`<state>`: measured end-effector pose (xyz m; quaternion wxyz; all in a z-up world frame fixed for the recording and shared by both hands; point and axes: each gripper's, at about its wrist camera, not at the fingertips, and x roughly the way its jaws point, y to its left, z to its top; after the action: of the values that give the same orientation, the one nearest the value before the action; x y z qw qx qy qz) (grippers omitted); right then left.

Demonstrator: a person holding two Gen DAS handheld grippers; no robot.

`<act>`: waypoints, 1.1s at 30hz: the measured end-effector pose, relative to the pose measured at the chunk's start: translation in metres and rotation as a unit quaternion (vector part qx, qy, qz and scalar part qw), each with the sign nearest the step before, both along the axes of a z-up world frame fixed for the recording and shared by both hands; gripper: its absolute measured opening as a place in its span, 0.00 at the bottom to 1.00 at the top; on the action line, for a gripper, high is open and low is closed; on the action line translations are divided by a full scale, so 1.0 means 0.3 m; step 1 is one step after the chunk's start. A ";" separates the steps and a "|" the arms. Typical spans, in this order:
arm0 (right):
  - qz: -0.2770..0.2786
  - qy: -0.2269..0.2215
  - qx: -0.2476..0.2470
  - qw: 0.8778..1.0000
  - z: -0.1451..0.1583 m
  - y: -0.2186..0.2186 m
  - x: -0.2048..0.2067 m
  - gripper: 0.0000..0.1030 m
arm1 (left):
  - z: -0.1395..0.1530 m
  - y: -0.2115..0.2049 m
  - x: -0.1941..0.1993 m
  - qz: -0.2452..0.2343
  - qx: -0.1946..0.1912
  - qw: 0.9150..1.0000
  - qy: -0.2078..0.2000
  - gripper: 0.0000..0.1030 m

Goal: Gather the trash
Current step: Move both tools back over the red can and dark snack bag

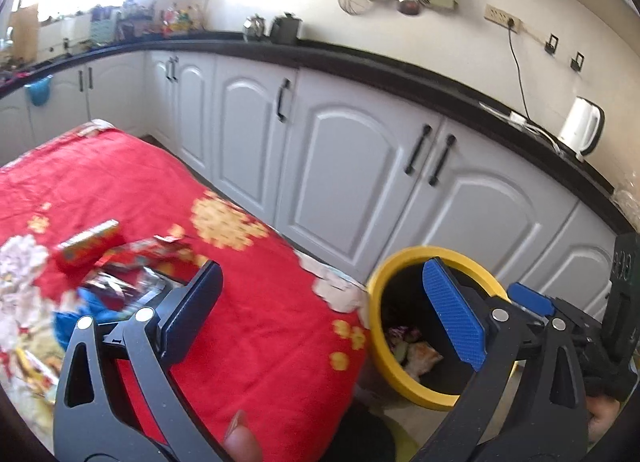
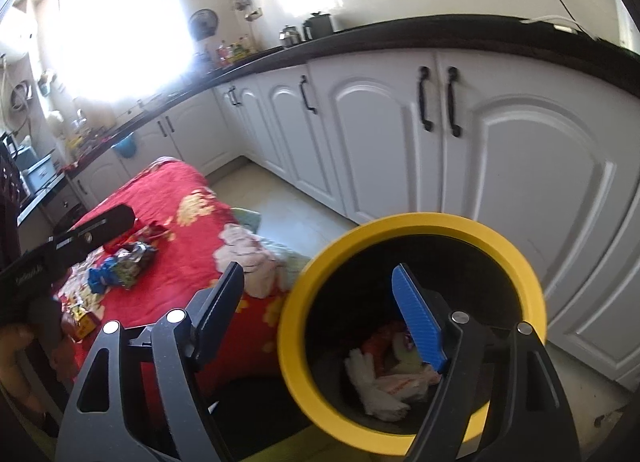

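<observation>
Your left gripper (image 1: 320, 310) gapes wide and empty, between the red-clothed surface (image 1: 260, 302) and the yellow-rimmed bin (image 1: 374, 326). Your right gripper (image 2: 320, 314) hangs open and empty at the bin's rim, crumpled trash (image 2: 384, 382) lying inside. More wrappers (image 1: 120, 282) lie on the cloth.

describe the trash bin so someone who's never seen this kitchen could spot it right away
Find the table under the red flowered cloth, facing the white cabinets. On the floor at its near corner stands the trash bin, round, black inside with wrappers at the bottom. Its thick yellow rim sets it apart.
</observation>
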<state>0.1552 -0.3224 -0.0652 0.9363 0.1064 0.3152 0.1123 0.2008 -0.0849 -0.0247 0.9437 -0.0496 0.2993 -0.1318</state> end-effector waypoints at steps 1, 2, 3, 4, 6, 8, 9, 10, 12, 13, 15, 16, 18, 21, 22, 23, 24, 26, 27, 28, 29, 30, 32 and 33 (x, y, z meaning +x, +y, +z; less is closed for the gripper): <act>0.004 -0.001 0.000 1.000 0.004 0.014 -0.001 0.73 | 0.009 0.015 -0.003 0.005 0.002 1.000 -0.005 0.89; 0.008 -0.002 -0.001 1.000 0.010 0.034 0.000 0.73 | 0.018 0.035 -0.008 0.011 0.004 1.000 -0.011 0.89; 0.013 -0.004 -0.002 1.000 0.017 0.055 0.000 0.73 | 0.020 0.045 -0.010 0.014 0.004 1.000 -0.013 0.89; 0.018 -0.005 -0.002 1.000 0.023 0.075 -0.001 0.73 | 0.026 0.064 -0.014 0.020 0.006 1.000 -0.017 0.89; 0.026 -0.008 -0.002 1.000 0.031 0.110 -0.002 0.73 | 0.034 0.100 -0.023 0.029 0.009 0.999 -0.023 0.89; 0.035 -0.010 -0.002 0.999 0.040 0.146 -0.002 0.73 | 0.040 0.132 -0.029 0.038 0.011 0.999 -0.027 0.89; 0.039 -0.011 -0.002 0.999 0.045 0.165 -0.003 0.74 | 0.042 0.144 -0.033 0.041 0.011 0.999 -0.029 0.89; 0.044 -0.012 -0.001 0.999 0.050 0.189 -0.001 0.74 | 0.044 0.162 -0.035 0.046 0.011 0.998 -0.030 0.89; 0.052 -0.013 -0.002 0.999 0.054 0.224 0.001 0.74 | 0.049 0.197 -0.041 0.057 0.013 0.998 -0.034 0.89; 0.056 -0.014 -0.002 0.998 0.057 0.243 -0.001 0.74 | 0.050 0.207 -0.043 0.061 0.014 0.997 -0.036 0.89; 0.067 -0.015 -0.002 0.998 0.061 0.284 0.003 0.75 | 0.055 0.238 -0.049 0.070 0.018 0.997 -0.040 0.89; 0.074 -0.015 -0.003 0.997 0.063 0.309 0.005 0.75 | 0.057 0.248 -0.054 0.073 0.019 0.996 -0.042 0.89; 0.083 -0.015 -0.006 0.996 0.064 0.349 0.008 0.75 | 0.061 0.277 -0.056 0.081 0.022 0.995 -0.046 0.89; 0.098 -0.015 -0.012 0.995 0.063 0.409 0.015 0.75 | 0.066 0.320 -0.055 0.091 0.025 0.994 -0.046 0.89; 0.103 -0.014 -0.015 0.994 0.062 0.430 0.018 0.75 | 0.066 0.339 -0.054 0.094 0.026 0.994 -0.046 0.89; 0.107 -0.014 -0.016 0.994 0.061 0.444 0.022 0.75 | 0.065 0.351 -0.053 0.097 0.027 0.994 -0.046 0.89; 0.112 -0.012 -0.018 0.993 0.059 0.464 0.027 0.75 | 0.066 0.362 -0.052 0.100 0.027 0.994 -0.046 0.89; 0.120 -0.010 -0.021 0.993 0.052 0.496 0.031 0.76 | 0.066 0.390 -0.049 0.106 0.030 0.993 -0.044 0.89; 0.123 -0.008 -0.022 0.992 0.049 0.512 0.036 0.76 | 0.067 0.403 -0.046 0.108 0.031 0.993 -0.044 0.89; 0.127 -0.006 -0.024 0.992 0.046 0.530 0.042 0.76 | 0.065 0.411 -0.041 0.109 0.033 0.993 -0.043 0.89; 0.130 -0.004 -0.024 0.991 0.043 0.545 0.048 0.76 | 0.064 0.422 -0.037 0.111 0.036 0.992 -0.041 0.89; 0.132 -0.003 -0.025 0.991 0.040 0.561 0.054 0.76 | 0.062 0.438 -0.032 0.114 0.039 0.992 -0.039 0.89; 0.138 0.001 -0.027 0.990 0.033 0.592 0.070 0.76 | 0.059 0.465 -0.022 0.119 0.043 0.991 -0.035 0.89; 0.140 0.003 -0.028 0.990 0.030 0.605 0.076 0.76 | 0.056 0.478 -0.017 0.121 0.044 0.991 -0.034 0.89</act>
<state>0.1781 -0.1409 -0.0562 0.9131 0.0352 0.3326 0.2330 0.1958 0.0584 -0.0079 0.9635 -0.0395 0.2648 -0.0050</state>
